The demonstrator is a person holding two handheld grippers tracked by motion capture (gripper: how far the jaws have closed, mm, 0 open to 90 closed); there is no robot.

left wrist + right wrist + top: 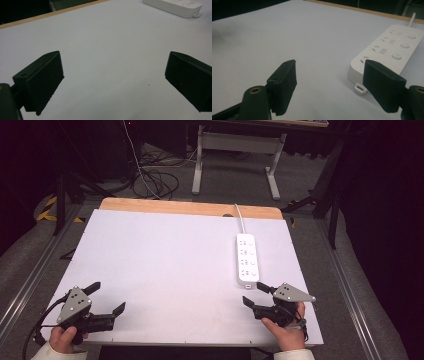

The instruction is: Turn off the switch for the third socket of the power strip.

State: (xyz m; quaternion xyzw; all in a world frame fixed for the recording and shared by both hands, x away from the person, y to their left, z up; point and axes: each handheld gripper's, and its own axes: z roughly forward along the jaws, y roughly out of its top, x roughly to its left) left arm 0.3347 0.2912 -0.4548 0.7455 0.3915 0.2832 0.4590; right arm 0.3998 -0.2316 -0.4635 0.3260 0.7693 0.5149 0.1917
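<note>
A broad white table top point(165, 270) takes up most of the scene, with a strip of wooden edge point(190, 208) along its far side. On its right half, away from the person, lies a white power strip point(248, 258), long axis running away from the near edge, its white cord point(241, 221) leading off over the far edge.

The right gripper point(256, 296) sits just short of the strip's near end, jaws spread wide with nothing between them; in the right gripper view the strip point(387, 50) lies just ahead and to the right, and one jaw overlaps its near corner in the picture — whether it touches cannot be told. The left gripper point(107, 297) rests near the front left corner, well apart from the strip, its jaws likewise wide apart and holding nothing.

The strip looks like a rigid plastic bar — light, stiff, with smooth faces that could slip under the pads. Its long flat side walls seem the best place to take hold, squeezing across the narrow width near the near end. The small hanging loop point(360, 88) there looks too thin for a grip. The cord will probably drag and resist a pull.
</note>
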